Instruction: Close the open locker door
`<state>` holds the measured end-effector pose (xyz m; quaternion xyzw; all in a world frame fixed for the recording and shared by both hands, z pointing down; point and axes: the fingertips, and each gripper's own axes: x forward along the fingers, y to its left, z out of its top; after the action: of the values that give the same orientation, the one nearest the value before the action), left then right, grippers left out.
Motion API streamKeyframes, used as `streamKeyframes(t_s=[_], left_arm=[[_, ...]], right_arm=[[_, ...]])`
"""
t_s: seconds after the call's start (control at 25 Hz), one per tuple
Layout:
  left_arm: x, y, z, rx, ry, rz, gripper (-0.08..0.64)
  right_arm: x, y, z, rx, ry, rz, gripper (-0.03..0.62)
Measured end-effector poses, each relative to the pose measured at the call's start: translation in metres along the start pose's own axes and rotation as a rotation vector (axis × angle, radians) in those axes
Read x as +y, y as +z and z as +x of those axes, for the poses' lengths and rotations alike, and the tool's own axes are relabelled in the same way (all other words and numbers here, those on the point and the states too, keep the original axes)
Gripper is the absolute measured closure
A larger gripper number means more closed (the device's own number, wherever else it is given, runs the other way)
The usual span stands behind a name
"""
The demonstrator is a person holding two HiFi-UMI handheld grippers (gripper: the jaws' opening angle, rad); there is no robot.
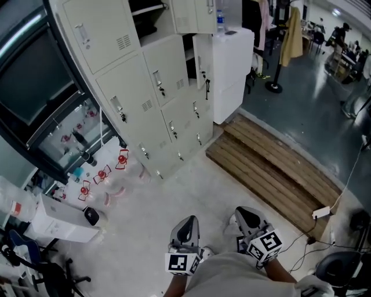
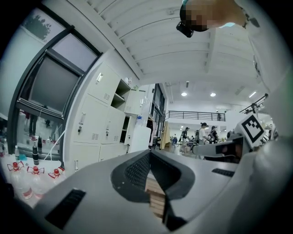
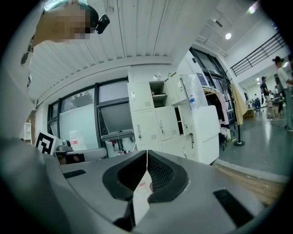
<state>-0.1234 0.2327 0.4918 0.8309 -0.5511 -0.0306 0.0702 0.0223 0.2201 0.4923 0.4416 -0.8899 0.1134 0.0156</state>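
The bank of pale grey lockers (image 1: 145,98) stands ahead and to the left. An upper door (image 1: 194,16) hangs open, and below it a middle door (image 1: 202,58) with a key strap also stands open. Both grippers are low in the head view, far from the lockers. My left gripper (image 1: 188,223) and right gripper (image 1: 246,213) are shut, with nothing held. The left gripper view shows the left gripper (image 2: 150,155) with jaws together and the lockers (image 2: 98,119) beyond. In the right gripper view the right gripper (image 3: 147,157) is shut, with the open doors (image 3: 176,89) far off.
A white cabinet (image 1: 232,69) with a water bottle (image 1: 220,22) stands right of the lockers. A wooden pallet (image 1: 272,174) lies on the floor ahead right. Red-capped bottles (image 1: 104,174) and a white box (image 1: 61,219) sit to the left. A power strip (image 1: 320,212) lies at right.
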Motion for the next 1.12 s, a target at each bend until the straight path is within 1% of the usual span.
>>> streamKeyframes(t_s=[0.16,0.36,0.56,0.72,0.92,1.0,1.12], left_arm=[[0.005,0.001,0.031,0.007,0.01,0.008,0.552],[0.012,0.011,0.086,-0.002,0.054,0.014,0.552],[0.02,0.025,0.151,-0.013,0.106,0.034,0.552],[0.016,0.033,0.195,-0.035,0.149,0.043,0.552],[0.011,0.038,0.244,-0.048,0.181,0.04,0.552],[0.01,0.037,0.259,-0.049,0.184,0.043,0.552],[0.01,0.038,0.276,-0.04,0.181,0.046,0.552]], right_arm=[[-0.028,0.0,0.022,0.009,0.004,0.026,0.565],[-0.072,0.009,0.066,0.01,0.059,0.071,0.565],[-0.124,0.038,0.118,-0.006,0.127,0.056,0.565],[-0.167,0.056,0.143,-0.003,0.168,0.031,0.565],[-0.218,0.071,0.161,-0.01,0.188,0.028,0.565],[-0.234,0.074,0.168,-0.012,0.183,0.027,0.565],[-0.251,0.074,0.173,-0.013,0.165,0.06,0.565]])
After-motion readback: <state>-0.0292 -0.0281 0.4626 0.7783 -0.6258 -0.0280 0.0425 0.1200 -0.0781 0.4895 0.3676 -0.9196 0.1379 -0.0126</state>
